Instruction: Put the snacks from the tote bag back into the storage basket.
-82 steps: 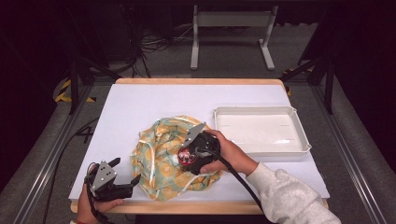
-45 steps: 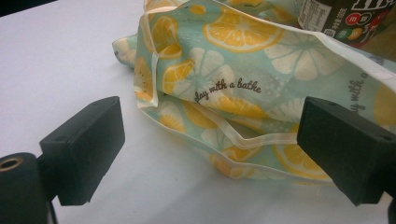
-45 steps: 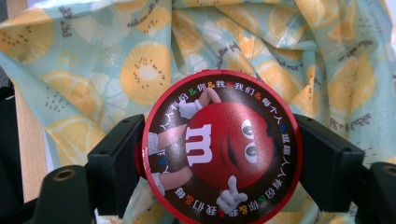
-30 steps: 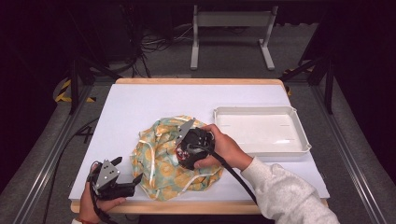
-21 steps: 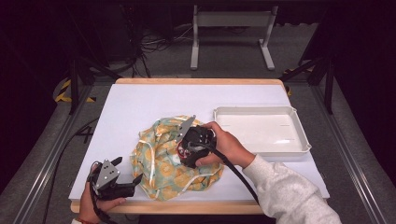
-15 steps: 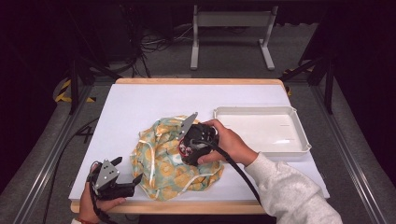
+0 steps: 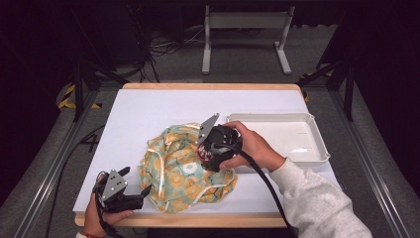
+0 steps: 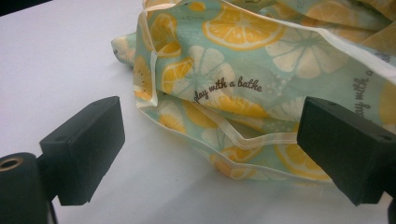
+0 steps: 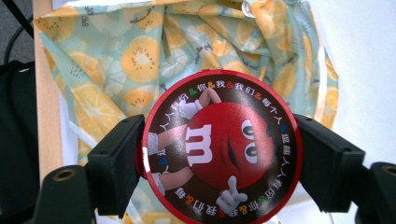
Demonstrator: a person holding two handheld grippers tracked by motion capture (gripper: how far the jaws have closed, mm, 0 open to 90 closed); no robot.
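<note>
A crumpled cloth bag (image 7: 173,173) printed with lemon slices on pale green lies on the white table top (image 7: 148,114), toward the front. My right gripper (image 7: 207,151) hovers over the bag's right part, shut on a round red tin (image 7: 202,152). In the right gripper view the tin (image 9: 219,144) shows a red cartoon candy figure, and the right gripper (image 9: 219,151) has both jaws pressed on its rim. My left gripper (image 7: 136,181) rests at the bag's front left corner. In the left gripper view it (image 8: 210,130) stands open around the bag's hem (image 8: 233,140), not touching it.
An empty white tray (image 7: 292,139) sits right of the bag, close to the right hand. The table's wooden front edge (image 7: 198,220) runs just below the bag. Cables and a metal stand (image 7: 242,20) lie on the floor beyond the table.
My right gripper has lifted the red tin off the bag and drifted slightly toward the back. The left gripper and the bag have stayed where they were.
</note>
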